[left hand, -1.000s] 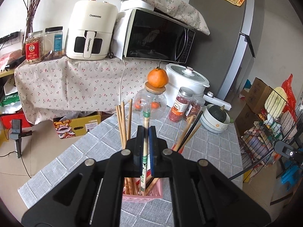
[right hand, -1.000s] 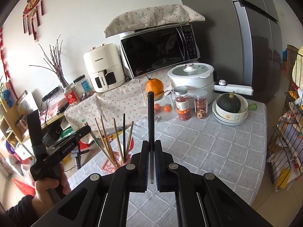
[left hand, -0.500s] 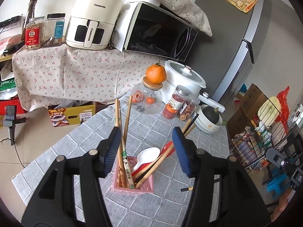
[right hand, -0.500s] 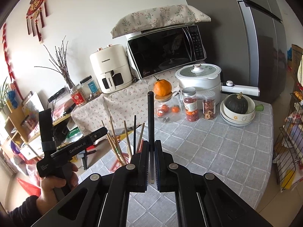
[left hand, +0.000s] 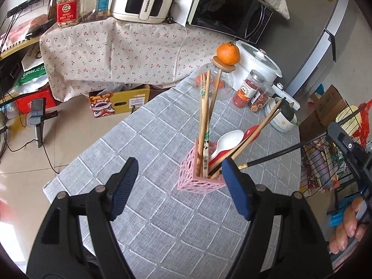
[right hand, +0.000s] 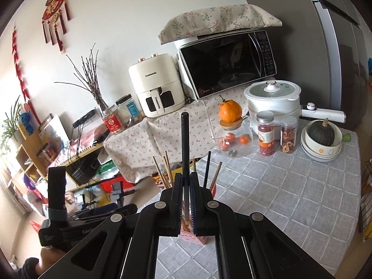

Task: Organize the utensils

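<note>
Black chopstick (right hand: pixel 185 153) is clenched in your right tongs (right hand: pixel 186 205), long axis running straight out along the fingers, tip angled up and away over the pink holder (left hand: pixel 197 174) that sits just below and beyond the fingertips. Your left tongs (left hand: pixel 179 186) have just been opening and stand released, nothing between them, near the holder's front. Right hand is the one to lower; judged next, tip the chopstick down into the holder.
</note>
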The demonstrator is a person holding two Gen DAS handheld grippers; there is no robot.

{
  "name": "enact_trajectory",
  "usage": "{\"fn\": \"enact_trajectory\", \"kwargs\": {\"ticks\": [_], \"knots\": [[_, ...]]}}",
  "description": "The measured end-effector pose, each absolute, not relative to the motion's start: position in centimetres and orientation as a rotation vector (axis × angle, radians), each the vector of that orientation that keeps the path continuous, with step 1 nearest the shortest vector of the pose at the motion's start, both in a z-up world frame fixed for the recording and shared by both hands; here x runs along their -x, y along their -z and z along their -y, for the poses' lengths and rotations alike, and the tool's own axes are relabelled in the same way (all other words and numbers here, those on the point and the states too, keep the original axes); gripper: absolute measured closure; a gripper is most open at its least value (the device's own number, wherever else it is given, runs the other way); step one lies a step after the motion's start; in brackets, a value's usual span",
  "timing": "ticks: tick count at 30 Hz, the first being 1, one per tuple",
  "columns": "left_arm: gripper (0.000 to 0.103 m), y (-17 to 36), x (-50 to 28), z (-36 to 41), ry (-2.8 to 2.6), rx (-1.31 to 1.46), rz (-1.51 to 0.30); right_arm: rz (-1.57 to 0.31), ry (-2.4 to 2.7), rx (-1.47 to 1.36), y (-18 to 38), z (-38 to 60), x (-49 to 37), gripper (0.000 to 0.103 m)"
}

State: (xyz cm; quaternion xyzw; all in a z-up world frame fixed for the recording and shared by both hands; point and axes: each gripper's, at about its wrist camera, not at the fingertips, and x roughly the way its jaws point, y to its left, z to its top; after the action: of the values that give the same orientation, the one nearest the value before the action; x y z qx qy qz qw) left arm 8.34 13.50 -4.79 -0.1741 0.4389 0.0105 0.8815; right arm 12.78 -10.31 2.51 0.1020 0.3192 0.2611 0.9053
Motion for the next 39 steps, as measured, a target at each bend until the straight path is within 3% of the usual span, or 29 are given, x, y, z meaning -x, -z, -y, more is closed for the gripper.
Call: {"fn": "enact_trajectory", "kwargs": {"ticks": [16,21,27,32,34,39], "knots": [[0.028,4.9,-8.4,-14.9,-0.031,0.427,-0.938,-0.847,-0.559,-0.201,3.5,5.8,-16.6,0.095],[0.028,4.3,-8.2,-14.2,-0.073,0.404,-0.941,-0.804,-0.57,-0.216,1.4,7.4,-15.4,0.06],[0.019,2.7,-6.6,-11.2,-0.038,0.384,-0.913,-0.748,-0.497,-0.144,-1.8,11.5,-12.2,0.042],[0.013,1.9,-4.9,-7.8,-0.017,0.286,-0.908,-0.747,-0.439,-0.086,-2.8,15.1,-9.0,0.035],[0.005,2.0,-4.4,-6.5,-0.015,0.248,-0.917,-0.758,-0.403,-0.069,-3.0,16.4,-7.8,0.032],[0.003,1.9,-3.4,-4.0,-0.013,0.184,-0.952,-0.797,-0.325,-0.035,-2.9,19.2,-5.1,0.021]]}}
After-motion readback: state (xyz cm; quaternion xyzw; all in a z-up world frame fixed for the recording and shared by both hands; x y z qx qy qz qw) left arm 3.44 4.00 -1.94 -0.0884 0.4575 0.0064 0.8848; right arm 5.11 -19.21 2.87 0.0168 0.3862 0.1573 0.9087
